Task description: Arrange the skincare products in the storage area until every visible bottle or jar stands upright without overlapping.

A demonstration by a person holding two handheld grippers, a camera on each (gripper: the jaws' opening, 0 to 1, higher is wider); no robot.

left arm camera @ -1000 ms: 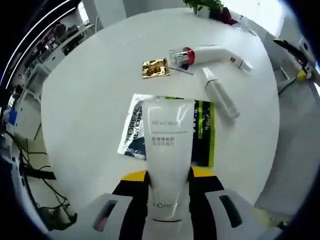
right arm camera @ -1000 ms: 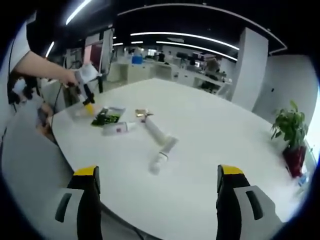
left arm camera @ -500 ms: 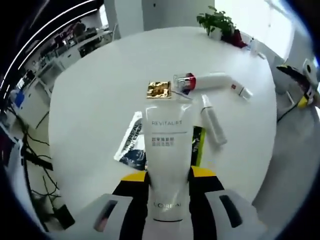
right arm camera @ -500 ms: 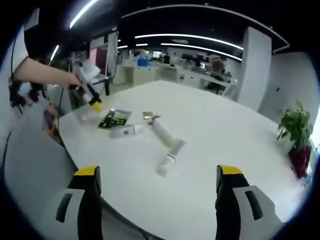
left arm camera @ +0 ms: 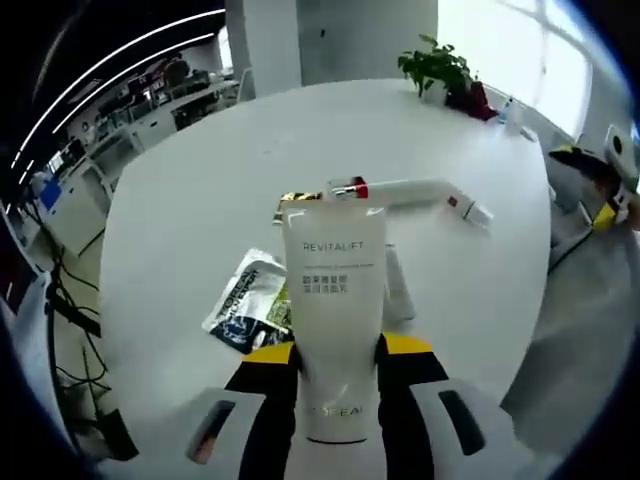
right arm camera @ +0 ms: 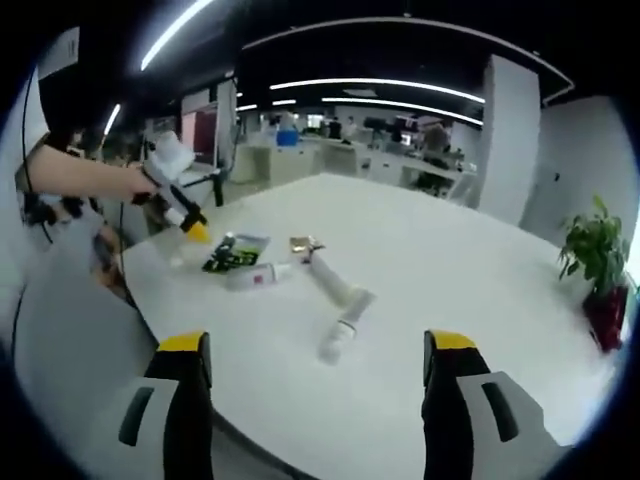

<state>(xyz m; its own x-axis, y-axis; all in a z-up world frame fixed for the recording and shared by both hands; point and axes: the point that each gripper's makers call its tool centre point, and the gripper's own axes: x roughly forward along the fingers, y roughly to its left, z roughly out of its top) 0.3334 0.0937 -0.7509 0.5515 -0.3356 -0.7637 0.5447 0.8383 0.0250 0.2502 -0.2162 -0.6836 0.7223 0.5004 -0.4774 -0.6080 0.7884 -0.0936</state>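
Clamping the white Revitalift tube (left arm camera: 333, 320) between its yellow-tipped jaws, the left gripper (left arm camera: 338, 352) is holding it above the round white table (left arm camera: 190, 210) — over the sachets (left arm camera: 245, 300) and near the red-collared tube (left arm camera: 400, 192) lying flat. Setting it down well probably means lowering it cap-first onto bare tabletop, apart from the clutter. The right gripper (right arm camera: 313, 350) is hanging wide open, empty, facing the fallen white tube (right arm camera: 340, 335) — ready to steady it.
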